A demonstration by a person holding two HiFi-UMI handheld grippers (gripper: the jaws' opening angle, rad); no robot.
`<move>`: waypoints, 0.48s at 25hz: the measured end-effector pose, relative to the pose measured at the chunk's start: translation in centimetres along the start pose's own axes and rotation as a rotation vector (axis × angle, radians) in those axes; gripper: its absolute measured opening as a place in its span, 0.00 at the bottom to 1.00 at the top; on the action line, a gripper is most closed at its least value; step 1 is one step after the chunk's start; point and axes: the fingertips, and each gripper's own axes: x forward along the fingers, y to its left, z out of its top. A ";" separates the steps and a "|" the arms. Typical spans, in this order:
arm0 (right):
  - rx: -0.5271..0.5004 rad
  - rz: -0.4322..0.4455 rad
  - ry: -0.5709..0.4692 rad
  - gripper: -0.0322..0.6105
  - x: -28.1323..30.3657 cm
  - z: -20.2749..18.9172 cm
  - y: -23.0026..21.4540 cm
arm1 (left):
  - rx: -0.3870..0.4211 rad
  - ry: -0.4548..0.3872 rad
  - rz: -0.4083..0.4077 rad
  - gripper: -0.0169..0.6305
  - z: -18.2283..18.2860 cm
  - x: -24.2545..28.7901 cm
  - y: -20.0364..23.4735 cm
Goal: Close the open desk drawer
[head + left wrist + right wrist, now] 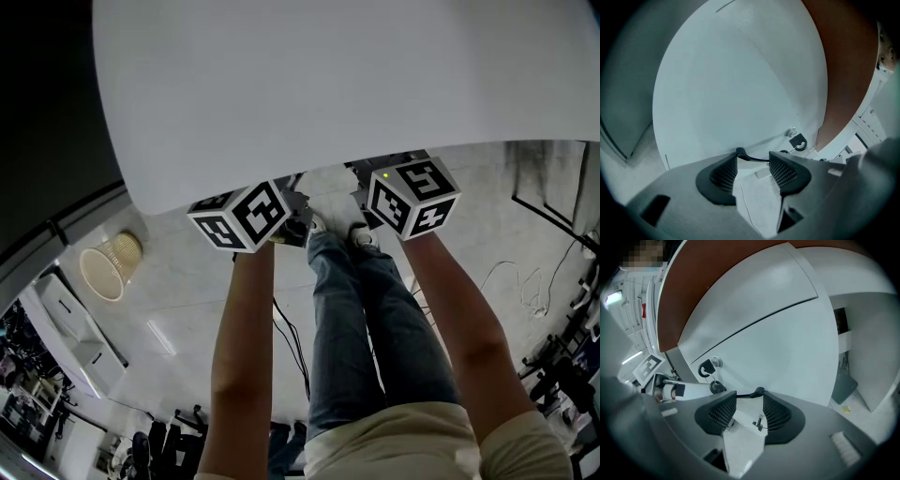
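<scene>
- The drawer front [787, 348] is white, with a lock [715, 362] and a key tag [705, 368] hanging from it. It stands close ahead of both my tools. No view lets me tell how far it sticks out from the desk.
- A thin seam [754, 322] crosses the white above the lock. I cannot tell whether the panel over it is a second drawer.
- From above, the drawer is wholly hidden under the white desk top [328, 84]. The top also covers the tips of both tools, so only their marker cubes [239, 217] show at its edge.
- My left gripper [753, 160] has its jaws apart, with nothing between the pads [724, 173] and only floor [759, 206] showing through the gap.
- My right gripper [749, 401] also has its jaws apart. A small dark thing shows in the gap, too small to name, and the pads do not press it.
- A brown board [848, 70] runs beside the front, cut off at the picture's edge.
- Farther out are my jeans [366, 319], a basket [111, 262] and loose cables [525, 281].
</scene>
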 end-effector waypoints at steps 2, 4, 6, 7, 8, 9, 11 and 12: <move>-0.004 0.000 -0.005 0.33 0.0 0.3 -0.1 | 0.007 0.000 -0.001 0.35 0.3 0.2 -0.3; -0.007 -0.002 -0.011 0.33 0.1 0.6 -0.2 | 0.014 0.000 -0.002 0.35 0.6 0.3 -0.5; -0.011 -0.002 -0.016 0.33 0.5 0.8 -0.3 | 0.019 0.001 -0.001 0.35 0.8 0.6 -0.3; -0.014 -0.001 -0.018 0.32 0.7 0.8 -0.4 | 0.020 -0.001 0.000 0.35 0.8 0.8 -0.2; -0.016 0.000 -0.018 0.32 0.9 0.8 -0.5 | 0.019 -0.004 0.002 0.35 0.9 0.9 0.0; -0.017 0.001 -0.019 0.32 1.0 0.8 -0.5 | 0.015 -0.008 0.004 0.35 0.9 0.9 0.1; -0.015 0.003 -0.023 0.32 1.2 0.6 -0.6 | 0.009 -0.019 0.006 0.35 0.9 1.0 0.4; -0.014 0.004 -0.024 0.32 1.3 0.6 -0.6 | 0.011 -0.023 0.006 0.35 0.9 1.1 0.5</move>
